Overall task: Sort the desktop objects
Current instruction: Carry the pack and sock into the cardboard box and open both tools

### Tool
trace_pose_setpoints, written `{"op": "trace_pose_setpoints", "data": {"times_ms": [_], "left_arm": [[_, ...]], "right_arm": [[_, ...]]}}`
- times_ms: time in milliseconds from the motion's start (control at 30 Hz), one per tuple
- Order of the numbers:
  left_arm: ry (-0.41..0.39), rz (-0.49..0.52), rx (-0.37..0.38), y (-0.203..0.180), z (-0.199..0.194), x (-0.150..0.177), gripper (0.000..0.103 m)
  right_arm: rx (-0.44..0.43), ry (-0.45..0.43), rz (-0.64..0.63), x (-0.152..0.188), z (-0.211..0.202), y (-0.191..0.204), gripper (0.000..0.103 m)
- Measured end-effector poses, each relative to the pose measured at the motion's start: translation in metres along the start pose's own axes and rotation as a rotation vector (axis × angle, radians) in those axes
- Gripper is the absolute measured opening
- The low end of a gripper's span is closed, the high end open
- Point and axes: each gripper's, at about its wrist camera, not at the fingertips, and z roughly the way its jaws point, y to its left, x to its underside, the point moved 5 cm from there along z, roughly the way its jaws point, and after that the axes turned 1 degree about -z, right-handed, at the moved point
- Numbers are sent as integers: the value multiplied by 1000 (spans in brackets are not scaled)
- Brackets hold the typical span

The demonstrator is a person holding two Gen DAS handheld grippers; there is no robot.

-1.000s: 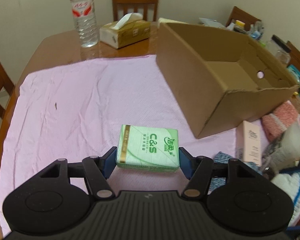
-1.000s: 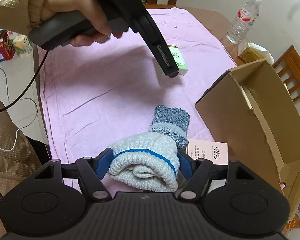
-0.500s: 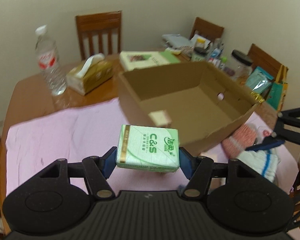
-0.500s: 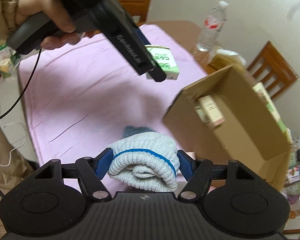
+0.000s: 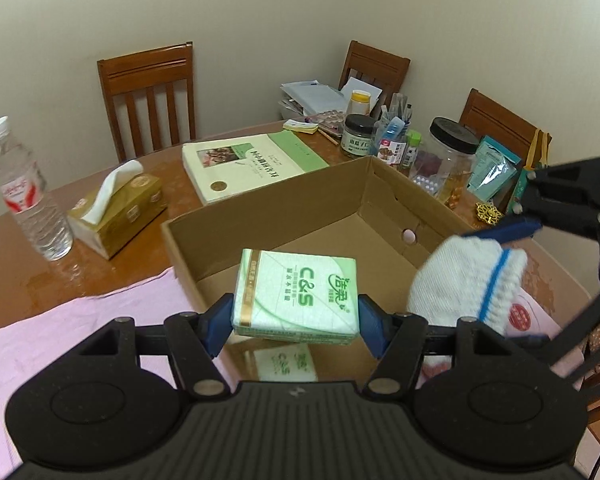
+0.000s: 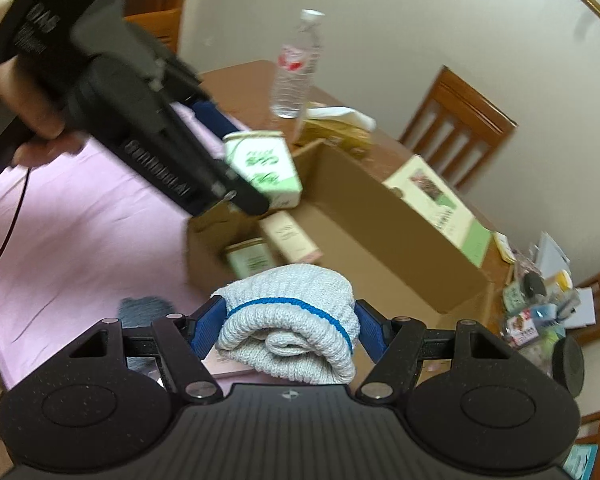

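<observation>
My left gripper is shut on a green C&S tissue pack and holds it in the air over the near edge of the open cardboard box. My right gripper is shut on a rolled white sock with a blue stripe, held above the box's near side. The sock and right gripper also show at the right of the left wrist view. The tissue pack and left gripper show in the right wrist view. Another green pack and a pink carton lie inside the box.
A pink cloth covers the near table. A water bottle, a gold tissue box and a book stand behind the box. Jars and clutter fill the far right. A grey sock lies on the cloth.
Both grippers have lifted off the cloth and moved over the cardboard box, each carrying its object. The grey sock and a pink carton stayed on the cloth.
</observation>
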Motion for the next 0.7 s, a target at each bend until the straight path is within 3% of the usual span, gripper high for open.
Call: {"op": "trace_pose_setpoints", "data": {"times_ms": [67,133,167,233,300,500,700], "left_arm": [[1,5,3,-2,9,-3,68],[7,5,-1,-2,15,-5,84],[5,1,1,-2,17,-6,84],[14,0,12,-2,18,-6,84],[26,3,9,-1,18,-5,84],[37,25,10,4,4,1,89],[29,76,7,4,-18,9,91]], "right_arm": [[19,3,23,1,7,-13,74],[31,9,47,0,15,-26,77],[36,6,56,1,18,-31,80],[59,1,84,2,23,-41,97],[42,-15,108,3,26,-47,103],[21,-18,148,7,28,-46,103],[15,-59,143,10,9,-21,103]]}}
